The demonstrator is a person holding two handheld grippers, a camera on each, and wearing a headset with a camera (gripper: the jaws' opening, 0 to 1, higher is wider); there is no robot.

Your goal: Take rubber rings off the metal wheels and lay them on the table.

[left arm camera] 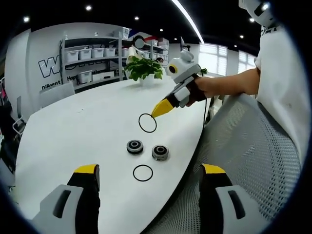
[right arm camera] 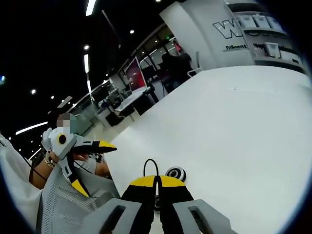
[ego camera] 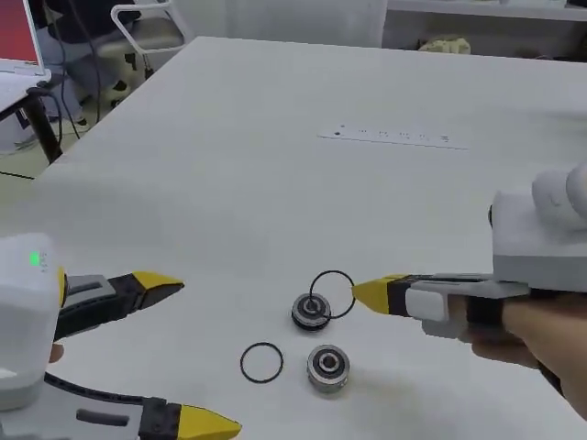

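Right tool (ego camera: pixel 359 293) pinching rubber ring (ego camera: pixel 332 272), left tool (ego camera: pixel 206 356) wide, two metal wheels (ego camera: pixel 312 310) (ego camera: pixel 328 364), loose ring (ego camera: pixel 262 346) on table (ego camera: pixel 275 183)

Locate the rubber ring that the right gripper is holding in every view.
Head view: rubber ring lower centre, just left of the right gripper.
Left gripper view: centre, hanging at that gripper's tip, above two metal wheels.
Right gripper view: bottom centre, looping up from the shut jaws.
Shared landmark: the yellow tip pinching it.

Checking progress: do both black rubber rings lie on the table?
No: one black rubber ring lies flat; the right hand-held gripper holds the second ring.
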